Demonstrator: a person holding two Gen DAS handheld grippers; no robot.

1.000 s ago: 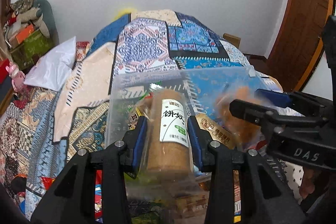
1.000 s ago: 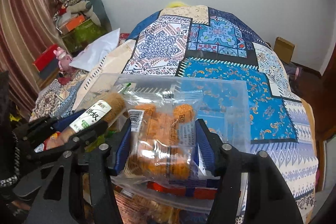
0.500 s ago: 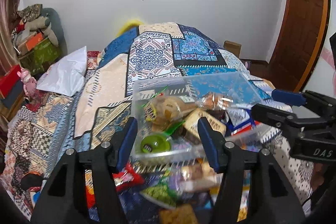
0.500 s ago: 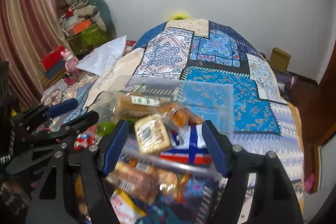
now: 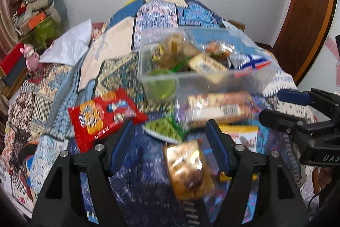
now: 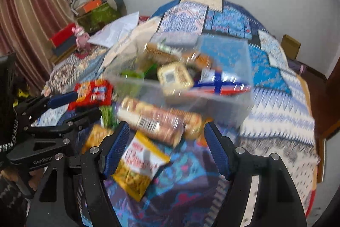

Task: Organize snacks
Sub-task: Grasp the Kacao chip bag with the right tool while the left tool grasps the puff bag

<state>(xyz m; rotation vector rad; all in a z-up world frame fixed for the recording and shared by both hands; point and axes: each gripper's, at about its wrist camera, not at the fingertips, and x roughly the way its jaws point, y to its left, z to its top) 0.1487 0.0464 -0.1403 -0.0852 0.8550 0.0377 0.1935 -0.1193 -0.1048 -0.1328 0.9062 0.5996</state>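
Observation:
A clear plastic bin sits on the patterned bedspread and holds several snack packs. Loose snacks lie in front of it: a red packet, a long biscuit roll, a green packet, a golden pack and a yellow bag. My left gripper is open and empty above the loose snacks. My right gripper is open and empty, with the biscuit roll just ahead of its fingers.
A white pillow lies at the bed's left side. Boxes and clutter stand by the left wall, next to a striped curtain. A wooden door is at the right. Both views are motion-blurred.
Both grippers let go of their snack packs into the bin, opened, and pulled back. The loose snacks in front of the bin have come into view.

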